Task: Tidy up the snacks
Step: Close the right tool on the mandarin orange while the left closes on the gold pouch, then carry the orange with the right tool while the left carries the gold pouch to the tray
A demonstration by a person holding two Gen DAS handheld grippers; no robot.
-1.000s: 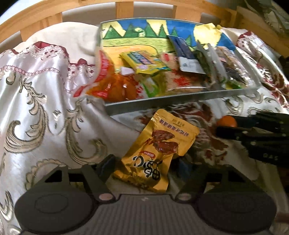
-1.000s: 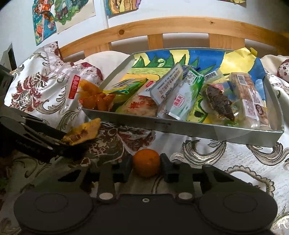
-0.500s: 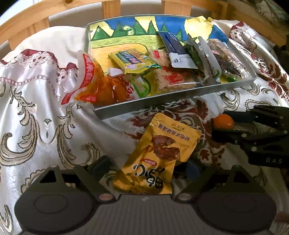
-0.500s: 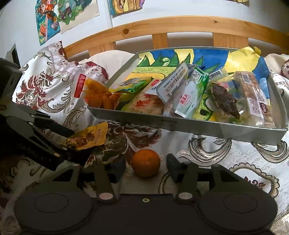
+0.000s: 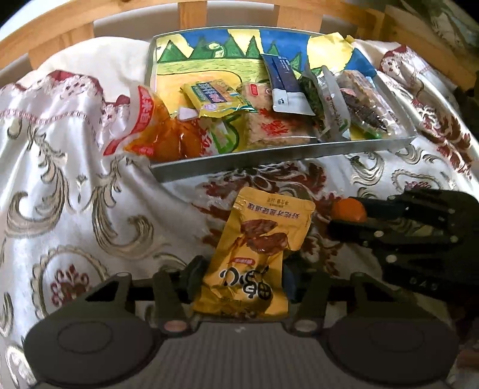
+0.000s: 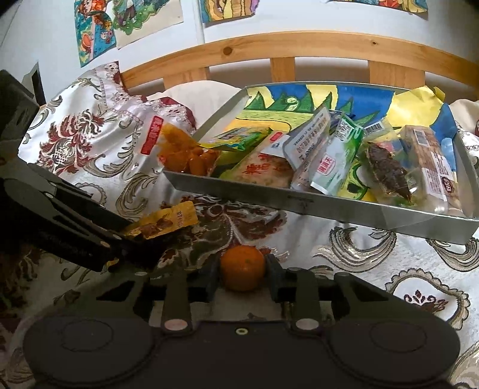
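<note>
One yellow pouch (image 5: 254, 254) sits between the closing left gripper (image 5: 242, 279) fingers; one orange (image 6: 243, 267) between the closing right gripper (image 6: 242, 276) fingers; one tray (image 6: 299, 203) holds roughly eight packets.

The bottom of the yellow snack bag (image 5: 254, 254) is hidden behind the gripper body at the lower middle. The small print on it is too tiny to read. In the right wrist view, the wall pictures (image 6: 98, 27) are cut off at the top edge.
</note>
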